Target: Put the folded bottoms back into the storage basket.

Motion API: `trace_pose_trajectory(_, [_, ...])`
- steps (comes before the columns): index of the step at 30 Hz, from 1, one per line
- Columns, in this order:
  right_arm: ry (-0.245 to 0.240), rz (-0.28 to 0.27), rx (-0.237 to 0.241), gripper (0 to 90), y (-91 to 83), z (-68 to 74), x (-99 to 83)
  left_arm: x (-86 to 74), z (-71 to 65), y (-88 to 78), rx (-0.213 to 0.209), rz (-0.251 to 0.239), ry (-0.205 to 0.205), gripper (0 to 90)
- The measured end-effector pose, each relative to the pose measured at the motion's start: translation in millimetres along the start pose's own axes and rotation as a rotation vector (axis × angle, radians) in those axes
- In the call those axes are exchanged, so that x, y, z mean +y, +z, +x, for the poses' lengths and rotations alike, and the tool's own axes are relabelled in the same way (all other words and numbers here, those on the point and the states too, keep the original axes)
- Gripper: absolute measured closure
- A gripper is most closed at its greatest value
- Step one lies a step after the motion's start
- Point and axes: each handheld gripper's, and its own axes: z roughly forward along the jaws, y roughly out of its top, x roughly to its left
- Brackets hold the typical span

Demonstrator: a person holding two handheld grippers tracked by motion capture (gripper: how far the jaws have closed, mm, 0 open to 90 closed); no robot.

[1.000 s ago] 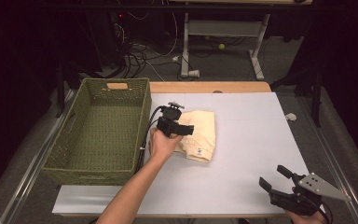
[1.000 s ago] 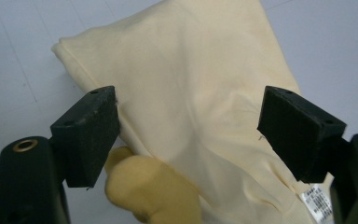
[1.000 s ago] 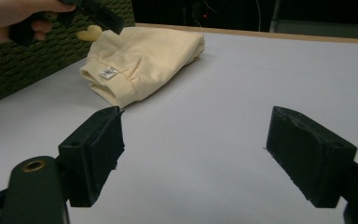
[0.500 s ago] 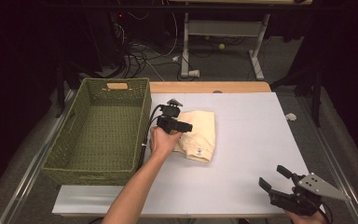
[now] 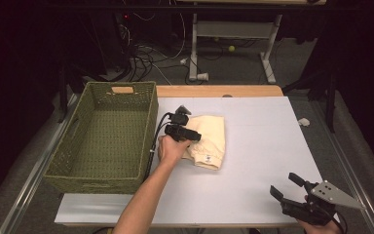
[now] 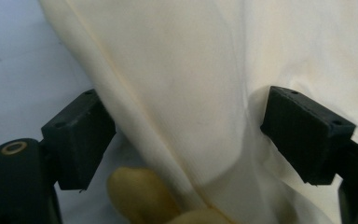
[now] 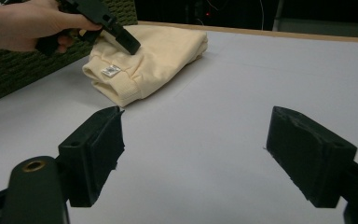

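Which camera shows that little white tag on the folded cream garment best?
The right gripper view: the tag faces it, near the hem of the garment. The high view shows a speck; the left gripper view, plain cloth.

table (image 5: 268, 146): white top | green wicker basket (image 5: 102, 139) at 9 o'clock | folded cream garment (image 5: 210, 139) at centre

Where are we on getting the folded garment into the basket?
Done: the cream garment lies folded on the white table beside the green wicker basket, which holds nothing. In hand: the left gripper is on the garment's near-basket edge, jaws open with cloth between them, not yet closed. Left: grip, lift, move it into the basket. The right gripper sits open near the table's front right corner, holding nothing.
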Motion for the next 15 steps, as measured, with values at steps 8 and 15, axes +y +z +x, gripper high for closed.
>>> trace_pose_trajectory(8, [0.000,0.002,0.003,19.6,-0.1,-0.1,-0.1,-3.2,4.1,11.6,-0.081,-0.010,0.016,14.3])
trace_pose_trajectory(15, [0.000,0.005,0.003,19.6,1.2,0.5,0.0,-3.5,1.9,11.0,-0.101,-0.005,-0.012,21.4])
